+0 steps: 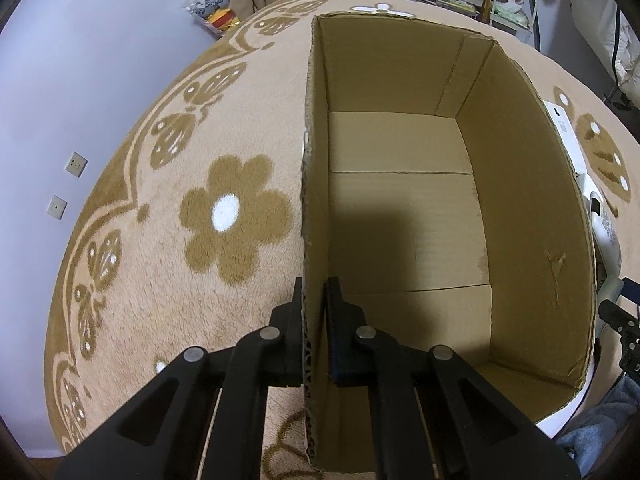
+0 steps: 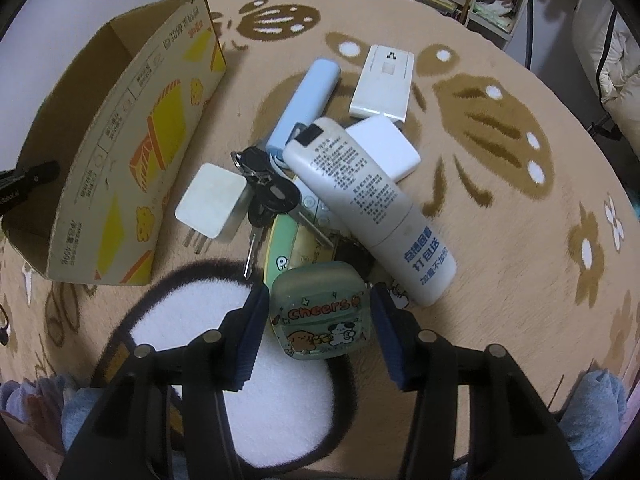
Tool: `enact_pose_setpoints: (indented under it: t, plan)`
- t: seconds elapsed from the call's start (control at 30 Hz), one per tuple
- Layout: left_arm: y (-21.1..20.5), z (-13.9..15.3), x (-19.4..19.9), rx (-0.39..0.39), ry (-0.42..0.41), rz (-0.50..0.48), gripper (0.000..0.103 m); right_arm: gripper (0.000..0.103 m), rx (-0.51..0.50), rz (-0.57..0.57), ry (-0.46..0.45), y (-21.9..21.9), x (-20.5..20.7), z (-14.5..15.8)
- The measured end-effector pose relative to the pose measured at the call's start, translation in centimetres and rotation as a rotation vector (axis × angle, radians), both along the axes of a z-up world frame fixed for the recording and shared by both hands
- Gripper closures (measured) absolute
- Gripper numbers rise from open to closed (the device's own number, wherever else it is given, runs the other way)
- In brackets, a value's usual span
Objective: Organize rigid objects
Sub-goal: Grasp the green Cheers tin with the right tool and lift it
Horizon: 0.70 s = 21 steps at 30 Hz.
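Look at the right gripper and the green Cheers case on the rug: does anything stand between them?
Nothing visible does. The right gripper is open, and the green Cheers case already sits between its fingers. The white tube and the keys lie beyond it, farther from the gripper.

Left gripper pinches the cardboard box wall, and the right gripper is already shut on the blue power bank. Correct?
Not quite. The right gripper is open, its fingers either side of the green "Cheers" case, as the right wrist view shows. The blue power bank lies untouched. The left gripper does pinch the cardboard box wall.
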<state>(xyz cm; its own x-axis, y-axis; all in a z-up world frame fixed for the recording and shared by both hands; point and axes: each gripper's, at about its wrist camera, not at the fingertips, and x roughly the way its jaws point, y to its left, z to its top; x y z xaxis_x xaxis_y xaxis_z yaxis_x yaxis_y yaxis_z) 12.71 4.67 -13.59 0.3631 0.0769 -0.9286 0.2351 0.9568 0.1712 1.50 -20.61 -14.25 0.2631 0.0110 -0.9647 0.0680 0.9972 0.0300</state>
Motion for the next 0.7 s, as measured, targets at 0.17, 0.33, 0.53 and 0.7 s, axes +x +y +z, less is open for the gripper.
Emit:
enact_pose_setpoints:
  t: [0.17, 0.33, 0.53, 0.7]
  plan:
    - [0.0, 0.0, -0.1, 0.010, -0.003, -0.010, 0.096, 0.048, 0.008, 0.004, -0.021, -0.2, 0.2, 0.5]
    - [0.0, -0.1, -0.2, 0.012, -0.005, -0.017, 0.096, 0.048, 0.038, 0.006, -0.069, -0.6, 0.2, 2.0]
    - [0.0, -0.1, -0.3, 0.004, 0.000, -0.019, 0.096, 0.048, 0.041, 0.014, -0.099, -0.8, 1.1, 2.7]
    - [0.0, -0.1, -0.4, 0.013, -0.002, -0.027, 0.096, 0.048, 0.033, 0.039, -0.117, -0.1, 1.5, 3.2]
